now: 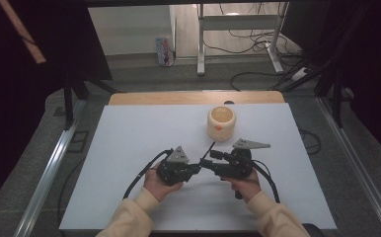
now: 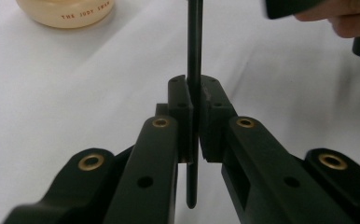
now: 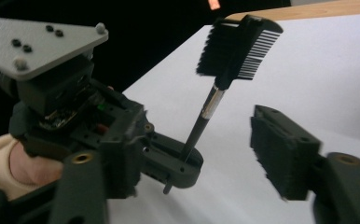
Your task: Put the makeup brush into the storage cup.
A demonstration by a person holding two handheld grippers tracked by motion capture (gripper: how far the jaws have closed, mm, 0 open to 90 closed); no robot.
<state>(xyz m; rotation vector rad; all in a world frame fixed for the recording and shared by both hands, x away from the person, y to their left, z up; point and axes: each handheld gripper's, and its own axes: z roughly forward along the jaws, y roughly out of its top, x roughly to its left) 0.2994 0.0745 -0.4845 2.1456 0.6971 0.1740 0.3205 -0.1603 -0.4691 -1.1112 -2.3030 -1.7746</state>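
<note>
High view: fixed overhead camera on the person's side, facing forward and down across the whole white rectangular table [image 1: 129,143]. Left gripper view: close, along its own jaws, low over the tabletop. Right gripper view: close, facing the left gripper [image 3: 178,163]. All share the slim black comb-headed brush [image 3: 225,79].

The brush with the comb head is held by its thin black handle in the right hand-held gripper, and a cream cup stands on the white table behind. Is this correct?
Not quite: the left hand-held gripper holds the brush, its jaws shut on the thin black handle, as the left gripper view shows. The right hand-held gripper is open beside it. The cream cup does stand on the white table behind.
</note>
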